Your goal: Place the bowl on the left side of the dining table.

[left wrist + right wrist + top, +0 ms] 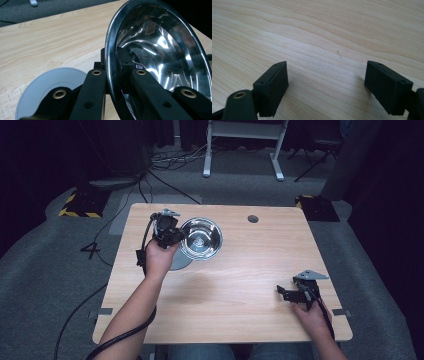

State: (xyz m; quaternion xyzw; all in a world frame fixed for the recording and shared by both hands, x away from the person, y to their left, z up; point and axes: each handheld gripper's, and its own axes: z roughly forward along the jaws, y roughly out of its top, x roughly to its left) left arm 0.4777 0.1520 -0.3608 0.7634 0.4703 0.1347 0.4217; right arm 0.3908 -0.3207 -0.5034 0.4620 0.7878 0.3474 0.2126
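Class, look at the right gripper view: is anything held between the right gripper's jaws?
No: the right gripper stands open, with bare table between its jaws.

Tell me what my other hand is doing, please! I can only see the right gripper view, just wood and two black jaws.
Observer: Your left gripper is shut on the rim of a shiny metal bowl.
Operator: Is the bowl flat on the table?
Observer: No. In the left gripper view it looks tilted, open side facing the camera.
Operator: Is anything else near it?
Observer: Yes, a flat grey disc lies on the table beside the bowl.
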